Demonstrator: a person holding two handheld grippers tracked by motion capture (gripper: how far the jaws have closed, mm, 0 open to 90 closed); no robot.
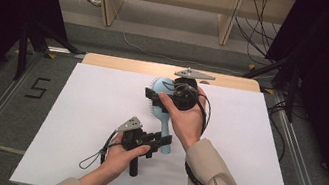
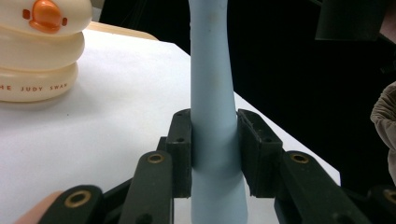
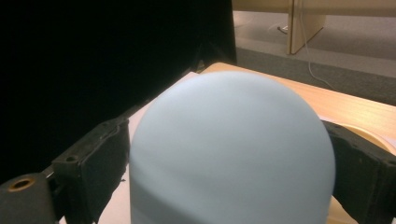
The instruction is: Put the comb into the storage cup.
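Observation:
A light blue hairbrush (image 1: 164,122) is held above the white mat (image 1: 88,110) between both grippers. In the left gripper view its handle (image 2: 212,93) stands upright between the black jaws, whose pads press on it from both sides. My left gripper (image 1: 165,141) is shut on the lower end of that handle. My right gripper (image 1: 160,92) sits at the brush head (image 3: 233,149), which is rounded and blurred from being so close. Its jaws lie against both sides of the head and appear shut on it.
A cream duck-shaped container (image 2: 39,46) with an orange beak stands on the mat beyond the handle, at the upper left of the left gripper view. The mat covers a wooden table (image 1: 131,65). Dark stands and cables flank the table, with pale benches behind.

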